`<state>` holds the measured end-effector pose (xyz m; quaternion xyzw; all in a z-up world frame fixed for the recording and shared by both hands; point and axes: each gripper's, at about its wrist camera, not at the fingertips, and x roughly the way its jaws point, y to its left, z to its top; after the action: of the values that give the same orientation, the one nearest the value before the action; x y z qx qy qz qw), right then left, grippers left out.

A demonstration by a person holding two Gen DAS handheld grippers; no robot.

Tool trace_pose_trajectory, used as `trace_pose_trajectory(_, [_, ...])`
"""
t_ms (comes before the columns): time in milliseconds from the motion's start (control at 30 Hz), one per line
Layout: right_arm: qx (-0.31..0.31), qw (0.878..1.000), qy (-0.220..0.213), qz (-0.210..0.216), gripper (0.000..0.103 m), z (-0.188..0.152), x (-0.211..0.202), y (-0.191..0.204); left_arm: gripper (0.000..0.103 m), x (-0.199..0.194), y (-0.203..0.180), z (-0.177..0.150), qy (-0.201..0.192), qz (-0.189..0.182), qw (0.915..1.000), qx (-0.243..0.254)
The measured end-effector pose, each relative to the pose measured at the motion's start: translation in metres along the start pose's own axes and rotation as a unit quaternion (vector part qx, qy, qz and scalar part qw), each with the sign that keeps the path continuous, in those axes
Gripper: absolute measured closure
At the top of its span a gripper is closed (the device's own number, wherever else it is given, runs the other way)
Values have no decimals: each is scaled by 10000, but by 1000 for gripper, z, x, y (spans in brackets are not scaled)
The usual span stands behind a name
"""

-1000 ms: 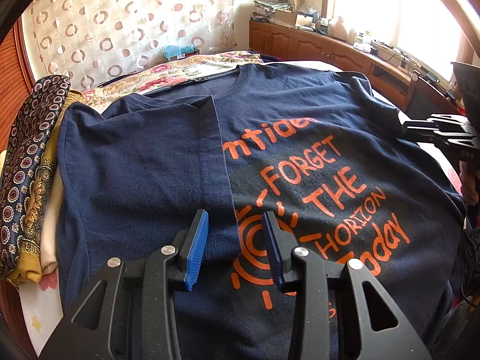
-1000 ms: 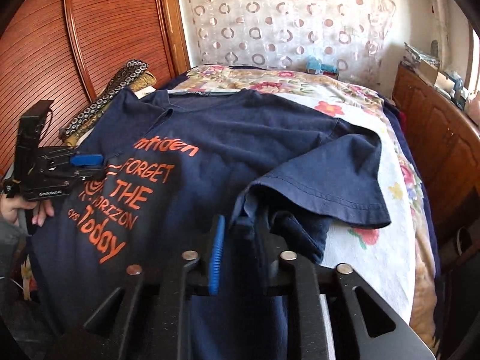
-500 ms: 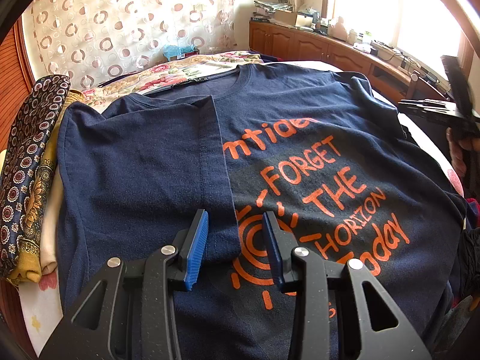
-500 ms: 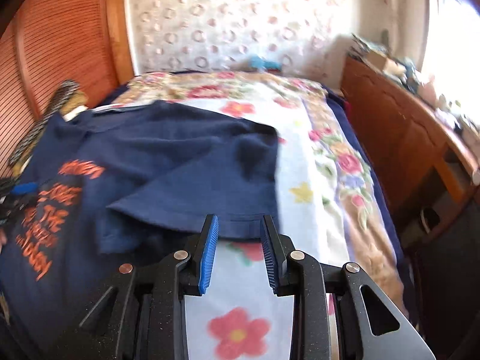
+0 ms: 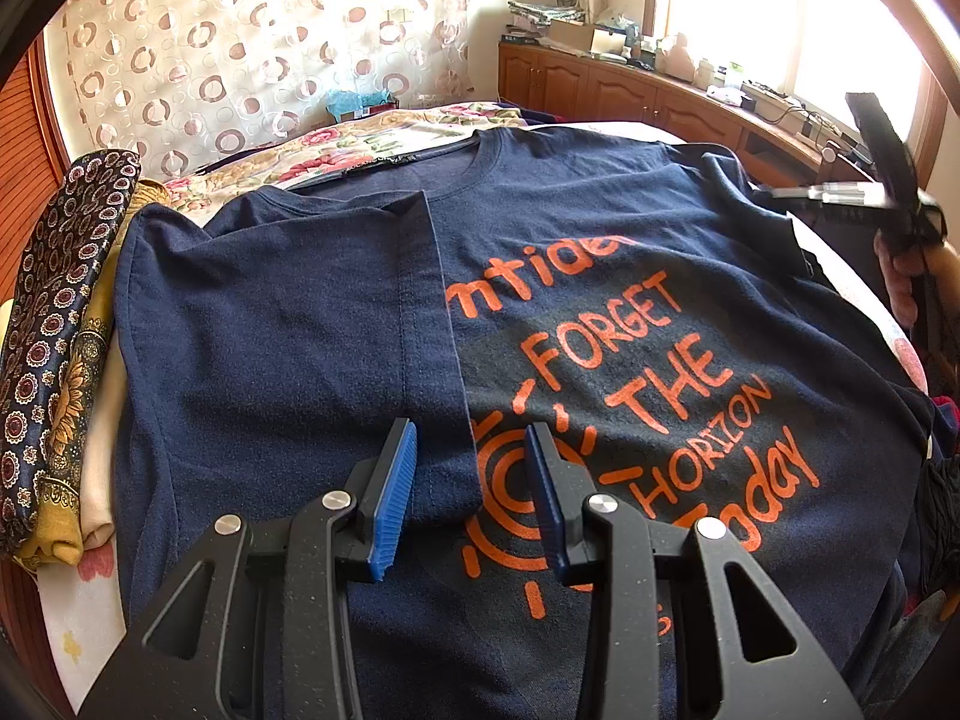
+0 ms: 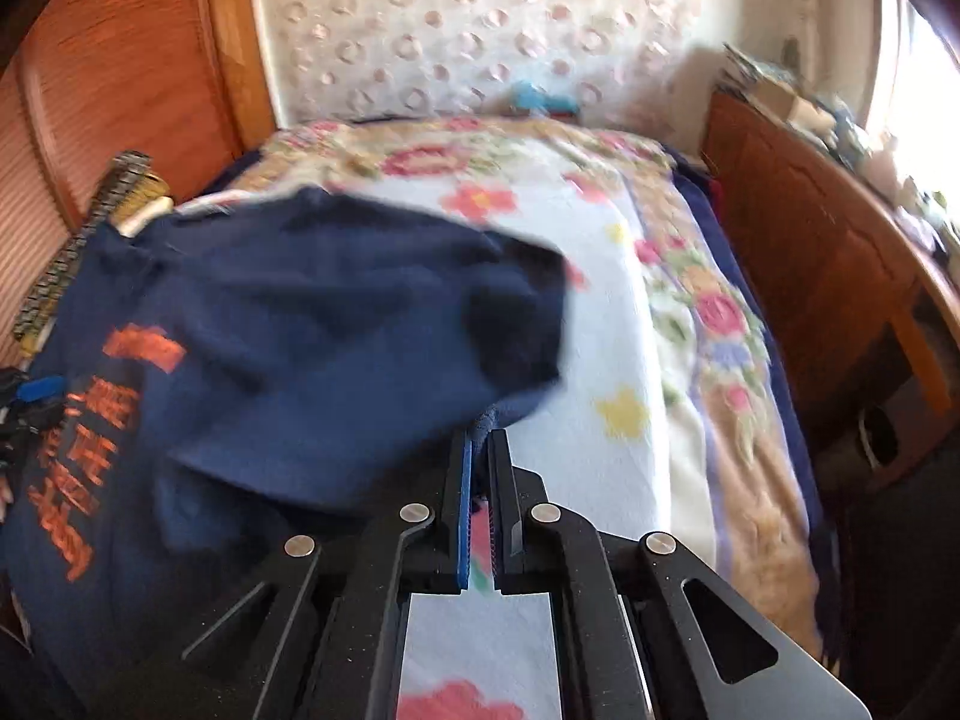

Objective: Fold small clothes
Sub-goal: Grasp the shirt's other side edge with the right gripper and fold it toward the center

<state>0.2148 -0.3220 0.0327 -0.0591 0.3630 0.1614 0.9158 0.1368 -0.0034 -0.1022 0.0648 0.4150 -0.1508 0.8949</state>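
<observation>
A navy T-shirt (image 5: 600,276) with orange lettering lies face up on the bed. Its left side and sleeve (image 5: 270,324) are folded inward over the chest. My left gripper (image 5: 471,468) is open and empty, hovering over the folded edge near the orange sun print. In the right wrist view my right gripper (image 6: 480,450) is shut on the hem of the shirt's right sleeve (image 6: 504,324) and holds it lifted off the bedspread; this view is blurred. The right gripper (image 5: 864,198) also shows at the far right of the left wrist view.
The floral bedspread (image 6: 630,360) covers the bed. Folded patterned cloths (image 5: 54,324) are stacked at the shirt's left. A wooden cabinet (image 6: 810,252) with clutter runs along the right side; a wooden panel (image 6: 108,60) and curtain stand behind.
My right gripper let go of the bunched shirt side, moved right to the sleeve, closed on its hem and lifted it. My left gripper stayed still and open.
</observation>
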Motion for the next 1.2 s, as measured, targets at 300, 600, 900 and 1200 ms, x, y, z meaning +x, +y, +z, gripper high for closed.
trace_pose_trajectory(300, [-718, 9944, -537, 551, 99, 76, -11, 79, 65, 0, 0, 0, -2, 0, 10000, -1])
trace_pose_trajectory(600, [-805, 9951, -492, 291, 74, 101, 13, 114, 65, 0, 0, 0, -3, -2, 10000, -4])
trace_pose_trajectory(900, [-1118, 9913, -66, 694, 74, 36, 4, 129, 65, 0, 0, 0, -6, -7, 10000, -9])
trace_pose_trajectory(1200, [-1281, 9892, 201, 689, 74, -24, 13, 142, 65, 0, 0, 0, -7, -2, 10000, -4])
